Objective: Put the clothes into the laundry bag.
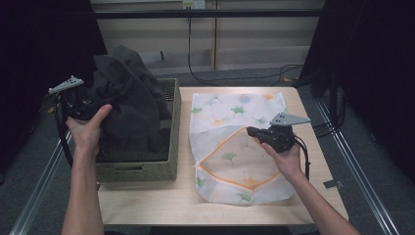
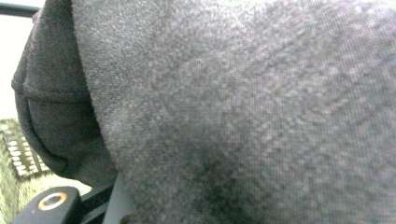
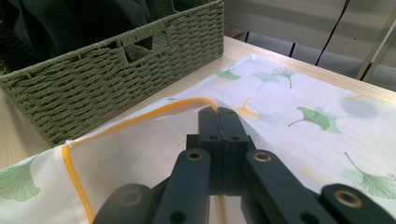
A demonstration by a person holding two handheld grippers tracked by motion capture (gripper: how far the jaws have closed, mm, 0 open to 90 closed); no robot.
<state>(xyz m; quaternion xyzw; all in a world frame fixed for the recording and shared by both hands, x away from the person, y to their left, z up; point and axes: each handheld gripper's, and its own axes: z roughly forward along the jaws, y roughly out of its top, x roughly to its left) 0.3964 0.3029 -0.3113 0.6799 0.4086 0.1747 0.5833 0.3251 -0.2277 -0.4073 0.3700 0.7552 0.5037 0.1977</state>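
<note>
Dark curtains are seen on both sides of the room, and pale panelling with trailing black cables is seen beyond the far edge of the wooden bench (image 1: 313, 147). A green woven basket (image 1: 147, 169) is set at the left edge of the bench, and a dark grey garment (image 1: 129, 105) is heaped in it, raised well above the rim. The left tool (image 1: 105, 105) is held against the left side of that heap, and dark fabric is bunched at its tip; in the left gripper view the grey knit cloth (image 2: 243, 112) is pressed close over the lens, so the jaws are hidden and it cannot be told whether the cloth is clamped. A white mesh laundry bag (image 1: 235, 112) printed with ginkgo leaves is laid flat on the middle of the bench, just beside the basket. Its orange-trimmed opening (image 1: 218, 144) is turned towards the near edge. The right tool (image 1: 250, 131) is closed on the upper layer of the bag at the orange trim (image 3: 140, 116), and that edge is held lifted off the lower layer.
</note>
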